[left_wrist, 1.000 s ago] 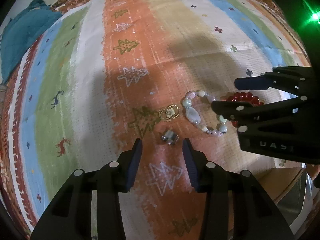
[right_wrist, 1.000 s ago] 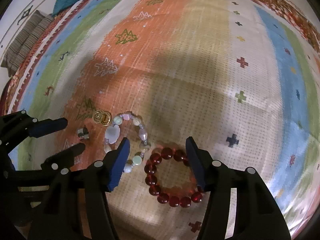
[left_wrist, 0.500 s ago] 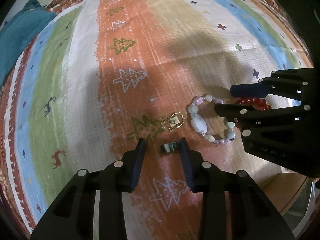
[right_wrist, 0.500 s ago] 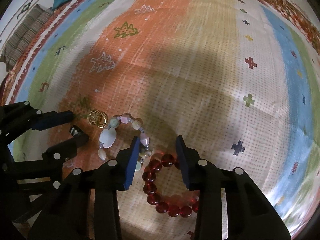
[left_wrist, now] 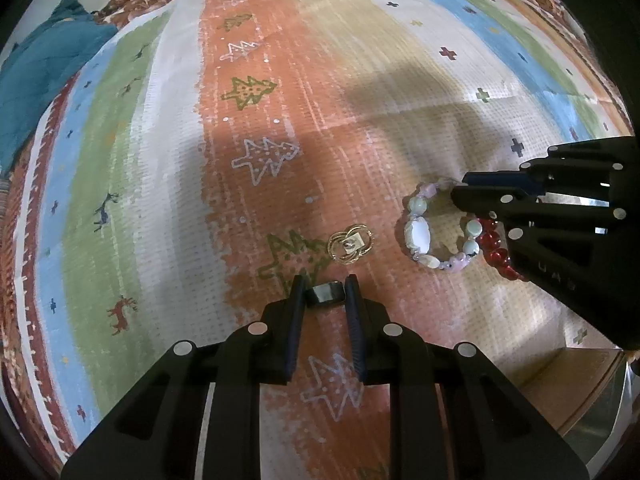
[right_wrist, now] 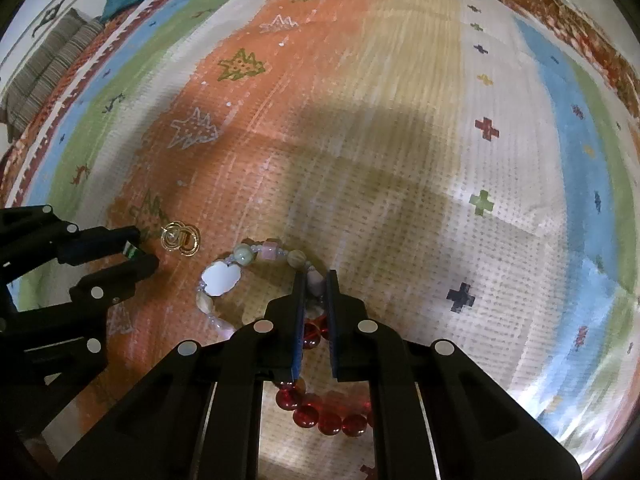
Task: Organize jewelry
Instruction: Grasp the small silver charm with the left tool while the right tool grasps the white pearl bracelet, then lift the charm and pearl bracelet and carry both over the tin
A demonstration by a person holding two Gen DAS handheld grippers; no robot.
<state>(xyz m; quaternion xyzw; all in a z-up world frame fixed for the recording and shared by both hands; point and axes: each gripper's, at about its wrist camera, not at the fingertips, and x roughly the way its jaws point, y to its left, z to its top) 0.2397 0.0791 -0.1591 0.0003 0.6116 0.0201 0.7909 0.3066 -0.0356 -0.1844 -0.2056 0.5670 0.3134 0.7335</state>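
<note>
On the striped rug (left_wrist: 256, 92) a dark metal ring (left_wrist: 325, 294) sits between the fingertips of my left gripper (left_wrist: 325, 290). Its jaws are closing and the pads touch the ring's sides. Just beyond it lies a gold looped brooch (left_wrist: 351, 244). My right gripper (right_wrist: 315, 280) is closing tight on a bead of the pastel bead bracelet (right_wrist: 219, 278). The red bead bracelet (right_wrist: 328, 420) lies under that gripper, a few of its beads showing in the gap behind the tips. In the left wrist view the right gripper (left_wrist: 460, 192) comes in from the right.
A teal cloth (left_wrist: 40, 80) lies at the rug's far left corner. A grey striped cushion (right_wrist: 44, 68) rests beyond the rug's edge. Bare wooden floor (left_wrist: 560, 380) shows past the rug's near right edge.
Both grippers sank closer to the rug and their jaws narrowed. The left now brackets the dark ring; the right went from straddling the red bracelet's top to pinching a pastel bead.
</note>
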